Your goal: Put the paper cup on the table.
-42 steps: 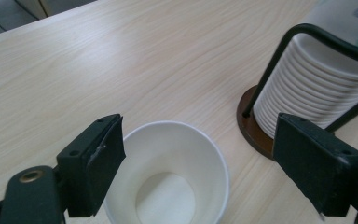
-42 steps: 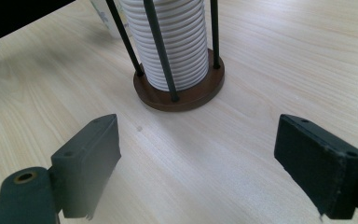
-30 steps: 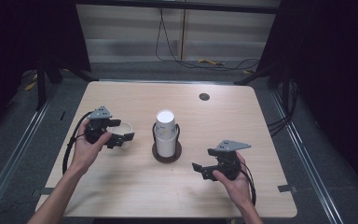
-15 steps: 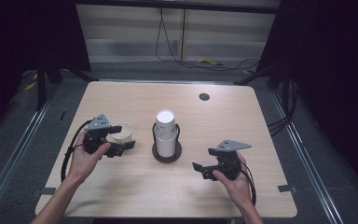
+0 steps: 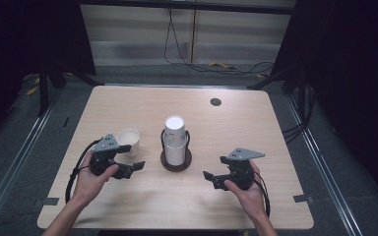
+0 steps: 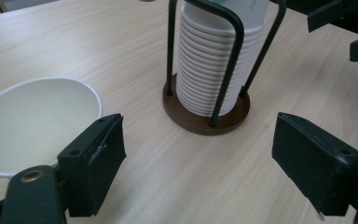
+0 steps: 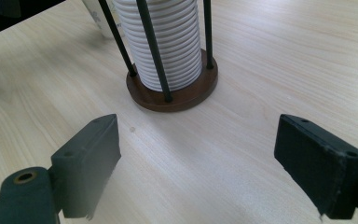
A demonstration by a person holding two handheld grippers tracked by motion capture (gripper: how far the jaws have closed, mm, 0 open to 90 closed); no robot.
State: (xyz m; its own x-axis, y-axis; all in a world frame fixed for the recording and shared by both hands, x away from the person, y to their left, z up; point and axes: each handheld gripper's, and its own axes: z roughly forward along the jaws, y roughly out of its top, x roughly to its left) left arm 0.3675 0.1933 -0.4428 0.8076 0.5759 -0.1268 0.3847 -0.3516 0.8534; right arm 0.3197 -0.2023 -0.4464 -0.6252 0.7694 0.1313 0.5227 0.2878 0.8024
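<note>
A single white paper cup [image 5: 128, 141] stands upright and open on the wooden table [image 5: 256, 128], left of centre. My left gripper [image 5: 134, 157] sits just nearer the person than the cup, open, with nothing between its jaws. In the left gripper view the cup [image 6: 32, 121] lies beside and behind the left jaw of that gripper [image 6: 198, 135]. A stack of white cups [image 5: 175, 140] stands upside down in a black wire holder on a brown round base [image 5: 175, 166] at the centre. My right gripper [image 5: 215, 167] is open and empty, pointing at the stack [image 7: 168, 42].
A dark round grommet [image 5: 215, 102] is set into the table near its far edge. Cables trail from both grippers over the near edge. In the left gripper view the other gripper [image 6: 349, 23] shows beyond the holder. Black frame posts stand around the table.
My left hand has drawn back toward the person and slightly down, away from the single cup, which now stands free. The right hand has kept still.
</note>
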